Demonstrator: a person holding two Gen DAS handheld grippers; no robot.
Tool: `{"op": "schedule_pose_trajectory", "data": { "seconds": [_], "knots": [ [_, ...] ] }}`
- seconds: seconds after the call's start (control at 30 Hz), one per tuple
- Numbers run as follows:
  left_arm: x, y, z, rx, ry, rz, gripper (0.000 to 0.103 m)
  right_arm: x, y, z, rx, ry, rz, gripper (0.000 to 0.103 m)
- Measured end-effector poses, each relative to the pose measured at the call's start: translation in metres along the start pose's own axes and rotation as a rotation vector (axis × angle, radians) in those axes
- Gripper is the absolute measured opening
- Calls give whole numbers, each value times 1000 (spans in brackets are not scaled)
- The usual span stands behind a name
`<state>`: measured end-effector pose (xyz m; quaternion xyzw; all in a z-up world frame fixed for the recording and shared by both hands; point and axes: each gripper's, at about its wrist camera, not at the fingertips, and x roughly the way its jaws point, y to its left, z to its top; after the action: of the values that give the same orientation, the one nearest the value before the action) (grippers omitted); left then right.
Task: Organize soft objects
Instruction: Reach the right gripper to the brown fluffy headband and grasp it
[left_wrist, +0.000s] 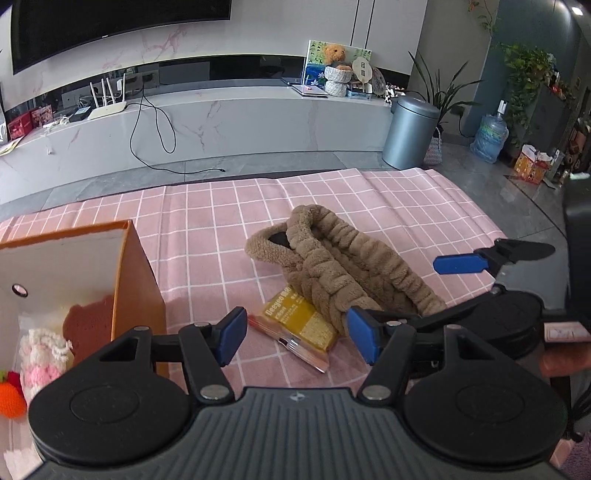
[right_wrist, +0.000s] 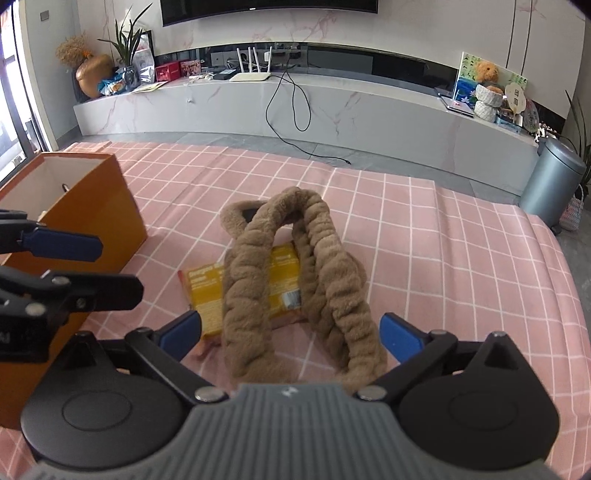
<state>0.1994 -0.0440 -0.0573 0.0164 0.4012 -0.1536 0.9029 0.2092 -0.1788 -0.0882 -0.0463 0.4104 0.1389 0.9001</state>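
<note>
Both grippers are wide open and holding nothing. Your right gripper (right_wrist: 290, 334) has the near end of the fuzzy brown headband (right_wrist: 295, 280) sitting between its blue pads, but they're not touching the plush yet. Your left gripper (left_wrist: 295, 338) hangs over the yellow snack packet (left_wrist: 299, 328), which is half tucked under the headband (left_wrist: 340, 266).

The headband lies in the middle of the pink checked cloth (right_wrist: 461, 258), with the orange box (right_wrist: 92, 221) off to the left; a few knitted toys (left_wrist: 40, 358) are already in it.

I'd say the step here is grabbing the headband. Go low with the right one so both loops bunch up between the pads, then squeeze. Plush squashes a lot, so close fully. Watch the packet: it could drag along when you lift, so pinning it with the left might help.
</note>
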Motion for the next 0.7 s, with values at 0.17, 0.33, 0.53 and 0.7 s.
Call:
{"op": "schedule_pose_trajectory", "data": {
  "seconds": [0.17,0.33,0.53,0.7],
  "knots": [
    [12,4,7,-5,20,6,73,38,-11,16,31,48,3,101],
    [24,10,9,-15,47,38,71,55,-9,21,63,72,36,101],
    [26,14,9,4,56,25,71,64,-7,16,57,88,30,86],
    [29,12,8,14,68,19,71,59,-8,13,74,76,34,45]
  ]
}}
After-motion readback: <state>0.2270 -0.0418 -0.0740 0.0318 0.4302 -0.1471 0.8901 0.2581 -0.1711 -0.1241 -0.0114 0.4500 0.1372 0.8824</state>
